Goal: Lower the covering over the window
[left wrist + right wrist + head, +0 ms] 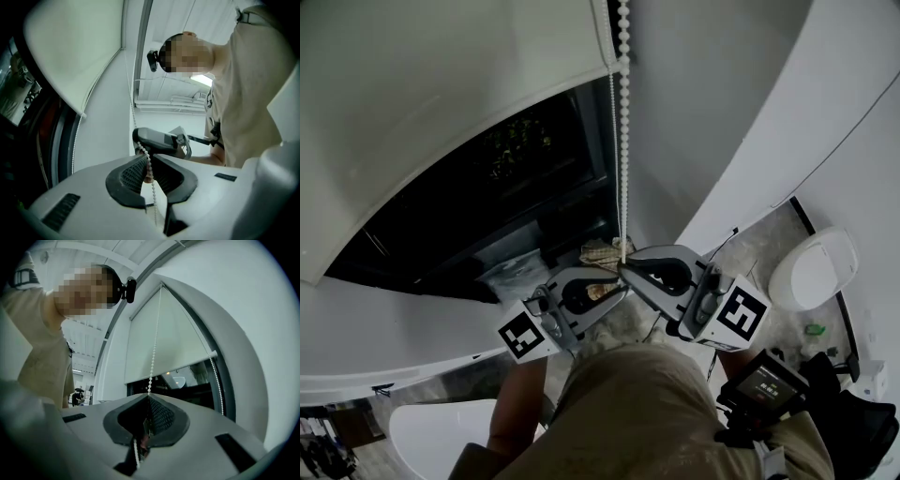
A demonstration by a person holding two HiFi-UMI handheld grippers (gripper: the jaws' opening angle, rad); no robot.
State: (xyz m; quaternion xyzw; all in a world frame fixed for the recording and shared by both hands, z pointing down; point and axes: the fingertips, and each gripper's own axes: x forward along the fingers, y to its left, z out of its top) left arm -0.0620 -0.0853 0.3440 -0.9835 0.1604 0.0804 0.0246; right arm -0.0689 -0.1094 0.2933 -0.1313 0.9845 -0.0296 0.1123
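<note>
Dark window (pixel 487 216), blind (pixel 441 94) partly down at ten o'clock. Right gripper (pixel 628 267) and left gripper (pixel 617 291), just under it, both clamp the chain (pixel 624 141). Mid-pull, I'd say: next, a steady haul downward.

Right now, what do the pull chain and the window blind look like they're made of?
Bead chain: probably white plastic; small, smooth round beads strung evenly. Roller blind: seemingly matte off-white fabric, one flat opaque sheet without slats; weave too fine to see.
</note>
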